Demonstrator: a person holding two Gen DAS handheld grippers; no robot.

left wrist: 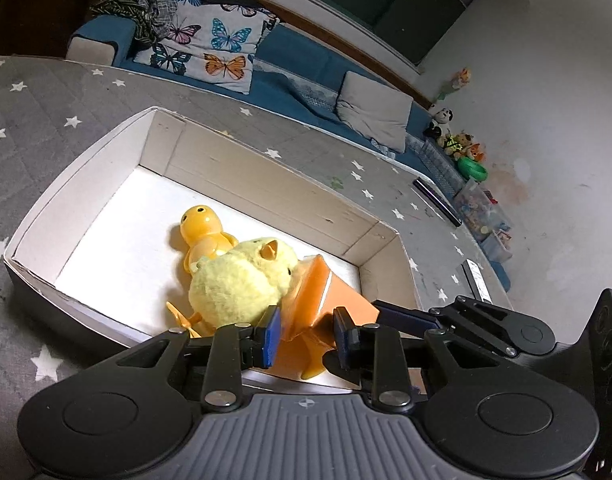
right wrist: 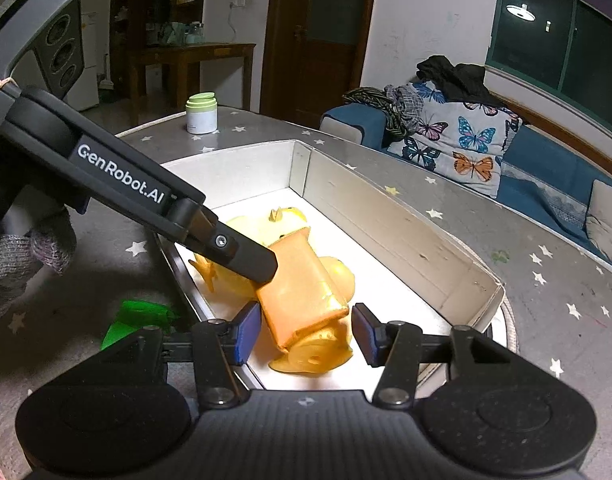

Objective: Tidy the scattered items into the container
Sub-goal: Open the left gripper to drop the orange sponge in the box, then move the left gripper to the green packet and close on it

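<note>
- Bench [right wrist: 446, 200]: grey cloth with white stars, soft and flat
- Box [left wrist: 265, 184]: shallow white cardboard tray, matte walls, sitting on the bench; it already holds the toys
- Chick [left wrist: 241, 280]: fuzzy pale-yellow plush, round, lying in the box against a glossy plastic duck [left wrist: 201, 228]
- Orange toy [right wrist: 301, 292]: smooth hard plastic, blocky, in the box's near end between both grippers
- Left gripper [left wrist: 306, 334]: fingers spread either side of the orange toy, seemingly gripping nothing
- Right gripper [right wrist: 306, 330]: fingers spread too, toy in the gap; best lifted straight up so nothing drags
- Green scrap [right wrist: 133, 316] lies outside the box, likely next
</note>
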